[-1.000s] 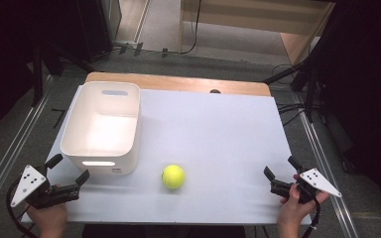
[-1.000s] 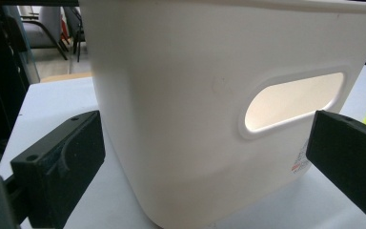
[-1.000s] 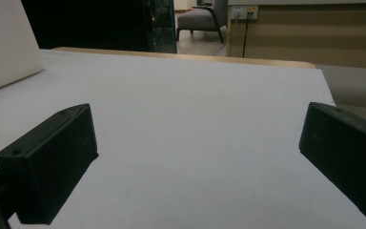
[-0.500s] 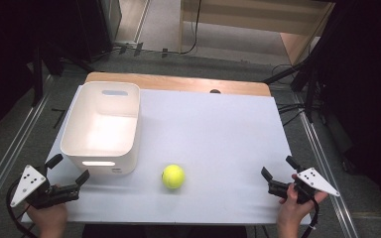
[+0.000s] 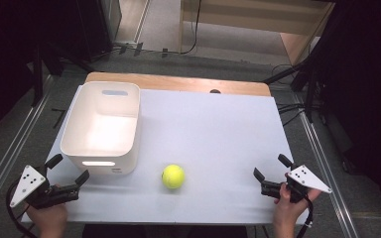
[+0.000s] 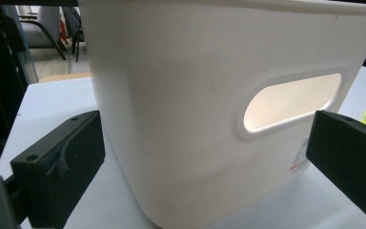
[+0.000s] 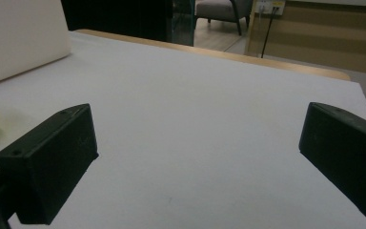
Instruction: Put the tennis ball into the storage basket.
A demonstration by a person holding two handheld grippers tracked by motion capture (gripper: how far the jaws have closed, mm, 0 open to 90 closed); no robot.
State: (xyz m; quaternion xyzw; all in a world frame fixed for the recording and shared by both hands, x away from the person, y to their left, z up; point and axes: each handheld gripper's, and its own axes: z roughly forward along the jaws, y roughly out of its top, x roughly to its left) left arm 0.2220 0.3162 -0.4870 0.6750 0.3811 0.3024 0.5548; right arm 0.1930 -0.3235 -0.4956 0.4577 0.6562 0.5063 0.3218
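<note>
Your one white bin (image 5: pixel 101 126) stands empty on the bench (image 5: pixel 218 129); one tennis ball (image 5: pixel 173 176) lies just beside it. Your left gripper (image 5: pixel 67 171) and right gripper (image 5: pixel 270 168) hold nothing, jaws wide apart.

The right gripper (image 5: pixel 271 172) edged slightly inward from the table's (image 5: pixel 218 129) right edge, its jaws kept spread.

We've got the left gripper (image 5: pixel 68 169) at the near-left table corner, jaws spread wide, pointing fwd and a bit right, grey plate on top tilted outward. Our left hand (image 5: pixel 47 216) grips it from below, near edge. Right gripper (image 5: pixel 271 168) sits near-right, jaws wide apart too, aimed fwd-left; right hand (image 5: pixel 288 210) wraps its handle, cable trailing down by the wrist. Both low, approx. level w/ each other.
</note>
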